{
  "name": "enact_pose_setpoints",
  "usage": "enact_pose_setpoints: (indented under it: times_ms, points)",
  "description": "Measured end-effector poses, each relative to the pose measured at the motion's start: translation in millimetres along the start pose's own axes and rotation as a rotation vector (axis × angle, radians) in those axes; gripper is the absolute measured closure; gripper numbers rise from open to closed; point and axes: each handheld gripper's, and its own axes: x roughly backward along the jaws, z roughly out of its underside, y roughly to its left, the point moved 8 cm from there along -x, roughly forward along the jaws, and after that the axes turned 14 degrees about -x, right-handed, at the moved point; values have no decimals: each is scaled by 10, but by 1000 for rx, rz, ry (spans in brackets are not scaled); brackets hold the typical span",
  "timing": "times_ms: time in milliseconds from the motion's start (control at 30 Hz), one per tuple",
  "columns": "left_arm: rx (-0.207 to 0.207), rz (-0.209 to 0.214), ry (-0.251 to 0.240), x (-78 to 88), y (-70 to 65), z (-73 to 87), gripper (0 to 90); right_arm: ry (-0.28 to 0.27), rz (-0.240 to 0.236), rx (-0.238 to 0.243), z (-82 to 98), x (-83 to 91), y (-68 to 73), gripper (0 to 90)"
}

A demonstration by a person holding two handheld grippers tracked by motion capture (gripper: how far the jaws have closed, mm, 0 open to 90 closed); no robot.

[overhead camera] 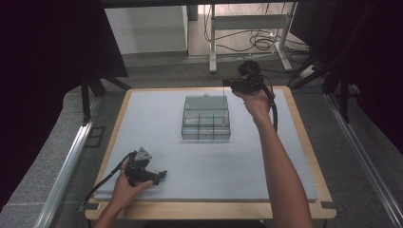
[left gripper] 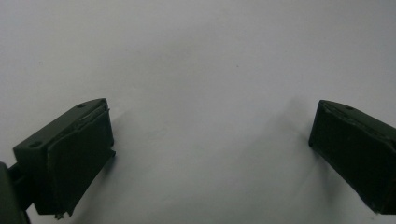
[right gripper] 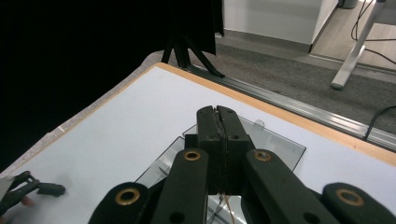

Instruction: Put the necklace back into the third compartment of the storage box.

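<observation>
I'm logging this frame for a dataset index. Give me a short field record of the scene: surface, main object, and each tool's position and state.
surface: pale grey mat on a wood-edged table
main object: clear plastic compartment box, lid open, mid-table
left tool: near edge of the mat, jaws wide apart, holding nothing
right tool: raised at the box's far right corner, jaws closed together
right tool contents: cannot tell whether anything is pinched

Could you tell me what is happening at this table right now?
A person holds a gripper in each hand over a table with a grey mat. The right gripper, jaws closed, is raised at the far edge of a clear compartment box with its lid open. The left gripper rests near the mat's front edge, jaws wide open and empty.
</observation>
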Motion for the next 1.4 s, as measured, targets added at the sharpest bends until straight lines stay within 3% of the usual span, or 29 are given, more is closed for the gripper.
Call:
enact_pose_setpoints:
  times_ms: [400,700,867,933,1067,1400]
  points:
    - [1,-1,-2,-2,1,-1,0,-5,22,-32,19,-271,-229,883]
    - [0,-1,-2,-3,1,-1,0,8,44,-52,102,-422,-312,882]
    - [-1,-1,2,2,0,2,0,53,81,-41,268,-509,-396,882]
    - [3,1,3,2,-3,3,0,99,116,-24,466,-599,-499,882]
    - [2,1,0,-1,-2,1,0,150,133,-22,682,-717,-589,881]
    - [0,0,3,2,-1,3,0,225,142,-56,1031,-969,-680,879]
